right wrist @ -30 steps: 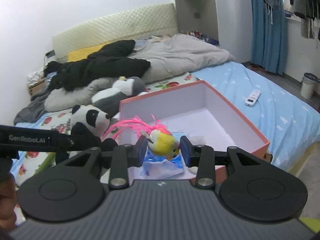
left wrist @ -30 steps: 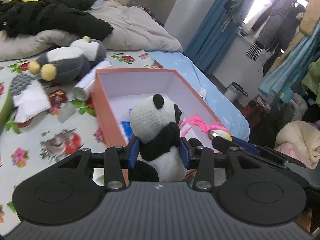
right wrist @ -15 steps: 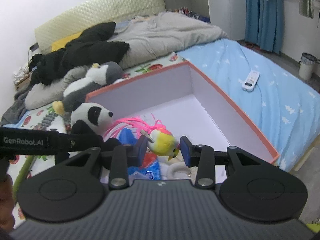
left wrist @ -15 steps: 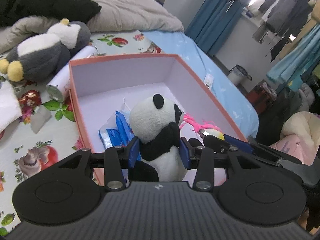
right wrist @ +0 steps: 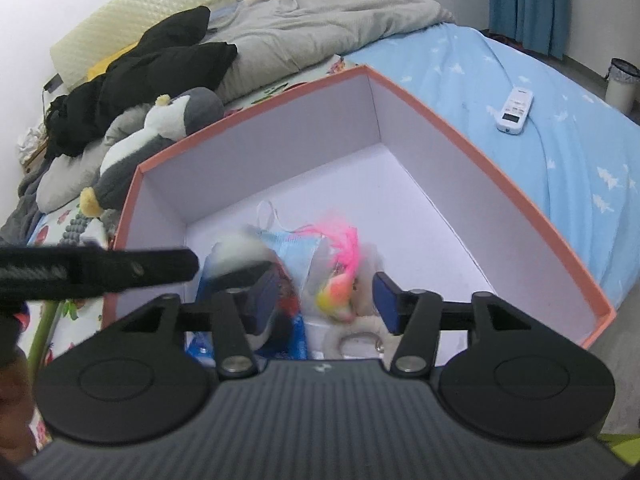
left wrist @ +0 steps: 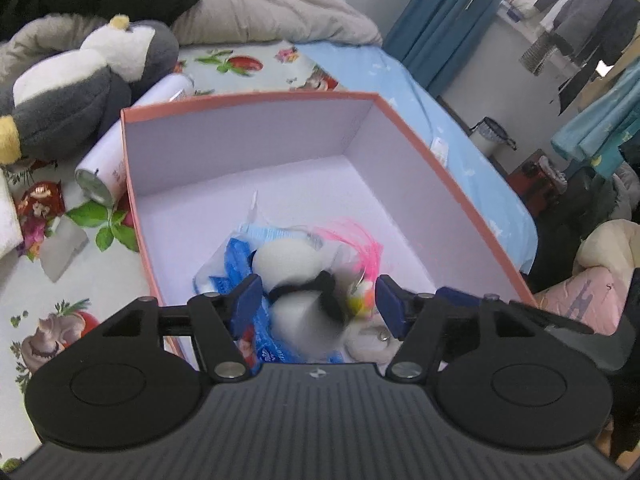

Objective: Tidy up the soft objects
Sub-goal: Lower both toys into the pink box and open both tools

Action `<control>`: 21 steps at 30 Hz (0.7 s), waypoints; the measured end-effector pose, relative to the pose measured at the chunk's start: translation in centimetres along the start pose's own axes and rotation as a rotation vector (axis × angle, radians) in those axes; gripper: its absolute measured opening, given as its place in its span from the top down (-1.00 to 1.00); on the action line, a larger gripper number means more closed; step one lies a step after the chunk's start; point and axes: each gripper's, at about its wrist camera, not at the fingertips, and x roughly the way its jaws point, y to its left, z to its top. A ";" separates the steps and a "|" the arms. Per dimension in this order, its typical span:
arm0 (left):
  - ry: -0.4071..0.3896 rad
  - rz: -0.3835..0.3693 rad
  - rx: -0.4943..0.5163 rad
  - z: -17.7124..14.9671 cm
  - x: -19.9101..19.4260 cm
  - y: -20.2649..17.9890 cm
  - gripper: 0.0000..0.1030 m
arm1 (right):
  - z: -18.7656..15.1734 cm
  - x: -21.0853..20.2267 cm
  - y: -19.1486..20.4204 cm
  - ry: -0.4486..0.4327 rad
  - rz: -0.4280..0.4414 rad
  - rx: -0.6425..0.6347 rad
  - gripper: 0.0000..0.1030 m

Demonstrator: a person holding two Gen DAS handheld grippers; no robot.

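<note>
An orange box with a white inside [left wrist: 248, 101] [right wrist: 472, 120] lies on the bed. My left gripper [left wrist: 318, 300] is open above its near end; the panda plush [left wrist: 296, 276] is blurred and loose between the jaws, dropping onto blue packets [left wrist: 236, 256]. My right gripper [right wrist: 322, 300] is open too; the yellow bird toy with pink hair [right wrist: 334, 292] is blurred and free below it, inside the box. The bird also shows in the left wrist view [left wrist: 362, 296]. The left gripper's body [right wrist: 100, 268] crosses the right wrist view.
A grey and white penguin plush [left wrist: 76, 92] [right wrist: 160, 132] lies left of the box, beside a white can [left wrist: 108, 168]. Black clothes [right wrist: 152, 68] and a grey duvet [right wrist: 320, 24] lie behind. A white remote [right wrist: 514, 110] rests on the blue sheet at right.
Both grippers moved over the box and opened. The panda and the bird toy left the jaws and are falling into the box.
</note>
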 end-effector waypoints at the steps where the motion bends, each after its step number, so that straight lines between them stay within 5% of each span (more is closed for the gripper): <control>1: -0.011 -0.004 0.003 0.0 -0.4 0.0 -0.32 | -0.1 -0.2 0.1 -0.004 0.000 0.001 -0.08; 21: -0.142 0.012 0.105 -4.5 -12.9 -2.1 -0.32 | -2.5 -10.8 5.2 -0.178 0.064 -0.074 -0.09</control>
